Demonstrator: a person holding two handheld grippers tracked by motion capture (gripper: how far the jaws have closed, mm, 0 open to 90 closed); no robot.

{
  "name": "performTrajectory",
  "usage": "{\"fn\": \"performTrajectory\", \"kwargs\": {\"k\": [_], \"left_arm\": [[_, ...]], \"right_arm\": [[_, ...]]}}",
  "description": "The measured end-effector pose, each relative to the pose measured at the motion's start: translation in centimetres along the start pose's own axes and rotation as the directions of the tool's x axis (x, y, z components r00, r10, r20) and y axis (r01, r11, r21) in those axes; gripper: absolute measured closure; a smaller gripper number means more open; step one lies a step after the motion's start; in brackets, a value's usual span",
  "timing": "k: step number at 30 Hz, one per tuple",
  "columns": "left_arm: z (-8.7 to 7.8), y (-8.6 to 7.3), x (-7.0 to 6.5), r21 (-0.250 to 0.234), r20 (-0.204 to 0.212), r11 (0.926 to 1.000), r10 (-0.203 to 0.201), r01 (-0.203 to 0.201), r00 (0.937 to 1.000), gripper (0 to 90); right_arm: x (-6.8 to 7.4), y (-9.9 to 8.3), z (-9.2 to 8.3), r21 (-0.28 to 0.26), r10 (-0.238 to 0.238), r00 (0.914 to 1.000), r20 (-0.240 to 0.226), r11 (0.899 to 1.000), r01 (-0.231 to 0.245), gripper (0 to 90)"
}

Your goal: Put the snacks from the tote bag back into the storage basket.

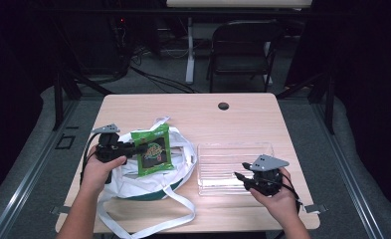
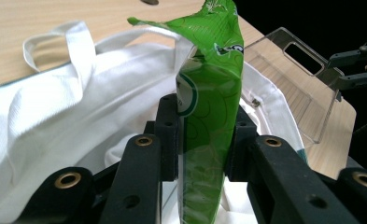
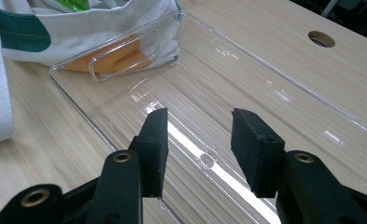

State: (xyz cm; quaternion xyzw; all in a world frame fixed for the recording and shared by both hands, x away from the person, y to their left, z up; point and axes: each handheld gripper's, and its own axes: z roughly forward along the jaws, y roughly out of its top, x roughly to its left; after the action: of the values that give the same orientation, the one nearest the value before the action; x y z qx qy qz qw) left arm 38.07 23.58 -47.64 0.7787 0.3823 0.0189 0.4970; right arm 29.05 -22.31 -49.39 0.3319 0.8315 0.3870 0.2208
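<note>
Slipping is the main risk I see: the glossy green plastic snack bag (image 2: 211,116) is thin and smooth, and the left gripper (image 2: 202,135) pinches it only at its lower part, so it could slide out or catch on the white cloth tote bag (image 1: 148,181) beneath it. The packet stands upright over the tote's mouth. The left hand (image 1: 99,169) holds its gripper level, pointing across the table. The right gripper (image 3: 204,140) hovers over the clear plastic tray (image 3: 284,98), jaws half spread around nothing, resting low near the edge.
</note>
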Motion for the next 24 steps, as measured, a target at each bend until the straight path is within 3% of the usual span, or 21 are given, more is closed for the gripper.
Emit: {"fn": "performTrajectory", "kwargs": {"k": [6, 13, 24], "left_arm": [[-0.2, 0.2, -0.4, -0.030, -0.009, 0.9992, 0.028, -0.028, 0.9996, 72.3], [-0.2, 0.4, -0.7, -0.032, -0.015, 0.9987, 0.040, -0.041, 0.9991, 72.3], [-0.3, 0.8, -1.5, -0.054, -0.023, 0.9960, 0.069, -0.071, 0.9973, 72.4]], "right_arm": [[0.2, 0.1, -0.1, -0.009, -0.016, 0.9998, 0.006, 1.000, 0.017, 57.0], [0.3, 0.1, 0.0, -0.010, -0.021, 0.9998, -0.007, 1.000, 0.021, 57.5], [0.3, 1.4, 0.3, 0.023, -0.053, 0.9981, -0.031, 0.998, 0.054, 57.4]]}}
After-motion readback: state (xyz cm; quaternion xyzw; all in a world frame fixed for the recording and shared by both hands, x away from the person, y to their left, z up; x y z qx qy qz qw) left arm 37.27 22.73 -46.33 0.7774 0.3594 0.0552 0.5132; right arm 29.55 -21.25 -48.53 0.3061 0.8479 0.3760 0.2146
